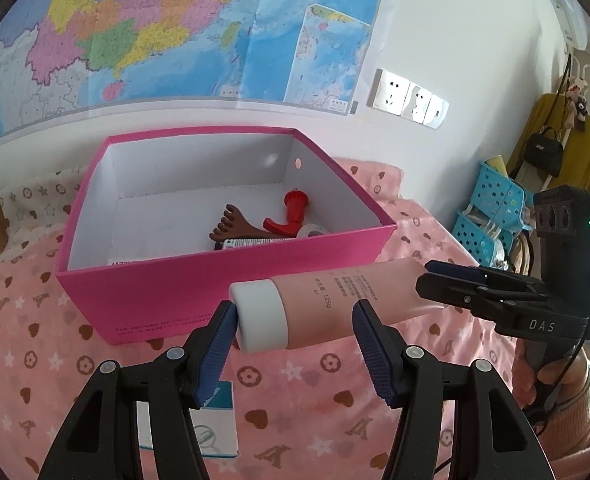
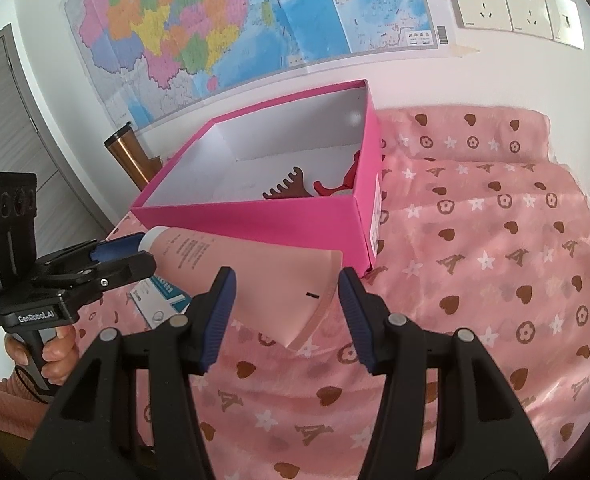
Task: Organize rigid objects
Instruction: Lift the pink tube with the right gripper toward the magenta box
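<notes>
A pink tube with a white cap (image 1: pixel 319 304) hangs above the pink cloth, just in front of the pink box (image 1: pixel 167 276). My left gripper (image 1: pixel 291 344) is open around the cap end, with its left pad touching the cap. My right gripper (image 2: pixel 287 304) is open around the tube's flat crimped end (image 2: pixel 283 280). In the left wrist view the right gripper's fingers (image 1: pixel 455 284) look closed in on that end. The box holds a brown comb (image 1: pixel 239 228), a red faucet-shaped piece (image 1: pixel 291 212) and other small items.
A small white and blue carton (image 1: pixel 211 424) lies on the cloth under my left gripper, also in the right wrist view (image 2: pixel 159 300). A copper tumbler (image 2: pixel 129 156) stands left of the box. Blue baskets (image 1: pixel 491 208) stand at the far right. A map covers the wall.
</notes>
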